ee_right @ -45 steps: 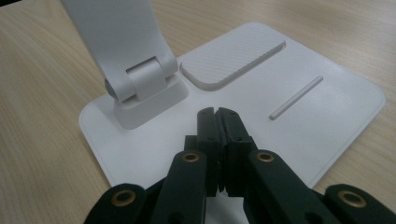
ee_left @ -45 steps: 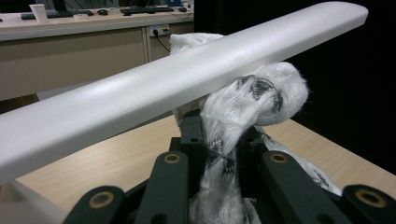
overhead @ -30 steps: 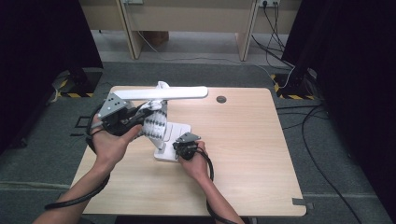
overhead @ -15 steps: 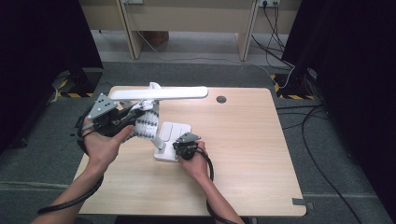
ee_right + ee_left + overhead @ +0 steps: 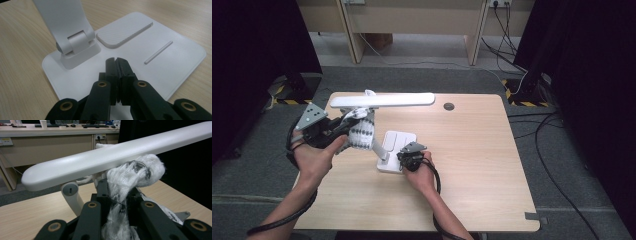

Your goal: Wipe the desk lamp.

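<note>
A white desk lamp stands on the wooden table [image 5: 472, 150], its flat base [image 5: 396, 150] near the middle and its long head bar [image 5: 382, 100] level above. My left gripper [image 5: 343, 131] is shut on a white cloth with dark marks [image 5: 361, 134], held against the lamp's arm just under the head bar. In the left gripper view the cloth [image 5: 130, 177] bunches up between the jaws beneath the lamp head [image 5: 112, 155]. My right gripper [image 5: 408, 159] is shut with nothing between its jaws, its tips [image 5: 116, 62] resting down on the lamp base [image 5: 160, 72] beside the arm's hinge [image 5: 77, 45].
A round cable hole [image 5: 449, 106] sits in the table near its far edge. Behind the table stands a wooden desk [image 5: 412, 20] with cables on the floor at the right. Dark curtains flank both sides.
My left gripper has carried the cloth leftward along the lamp, away from the base. The right gripper has stayed on the lamp base.
</note>
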The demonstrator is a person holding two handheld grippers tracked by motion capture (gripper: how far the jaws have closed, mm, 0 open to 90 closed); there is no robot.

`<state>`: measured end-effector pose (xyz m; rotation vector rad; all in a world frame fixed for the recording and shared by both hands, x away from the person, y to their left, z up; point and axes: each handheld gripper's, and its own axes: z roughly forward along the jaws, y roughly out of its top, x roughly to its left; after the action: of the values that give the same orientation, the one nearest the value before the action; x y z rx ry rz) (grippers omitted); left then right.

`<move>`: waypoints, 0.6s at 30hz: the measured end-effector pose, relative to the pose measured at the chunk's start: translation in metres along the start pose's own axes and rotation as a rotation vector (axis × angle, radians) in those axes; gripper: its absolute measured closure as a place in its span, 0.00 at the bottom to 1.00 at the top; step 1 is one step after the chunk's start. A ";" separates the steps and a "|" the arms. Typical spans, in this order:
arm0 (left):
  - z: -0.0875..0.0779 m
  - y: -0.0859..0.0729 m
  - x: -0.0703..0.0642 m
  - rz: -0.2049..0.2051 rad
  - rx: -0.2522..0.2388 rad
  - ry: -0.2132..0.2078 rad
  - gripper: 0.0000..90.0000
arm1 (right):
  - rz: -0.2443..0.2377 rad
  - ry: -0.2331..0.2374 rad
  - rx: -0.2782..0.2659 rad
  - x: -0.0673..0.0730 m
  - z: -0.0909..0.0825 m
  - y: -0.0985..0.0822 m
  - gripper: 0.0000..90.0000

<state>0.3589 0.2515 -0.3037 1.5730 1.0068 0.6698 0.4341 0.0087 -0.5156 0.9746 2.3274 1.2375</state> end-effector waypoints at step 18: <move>-0.007 -0.008 0.009 -0.008 -0.026 0.075 0.86 | -0.006 0.001 0.000 0.000 0.001 0.000 0.99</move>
<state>0.3554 0.2631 -0.3105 1.5299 1.0549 0.7388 0.4346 0.0092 -0.5156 0.9665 2.3293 1.2359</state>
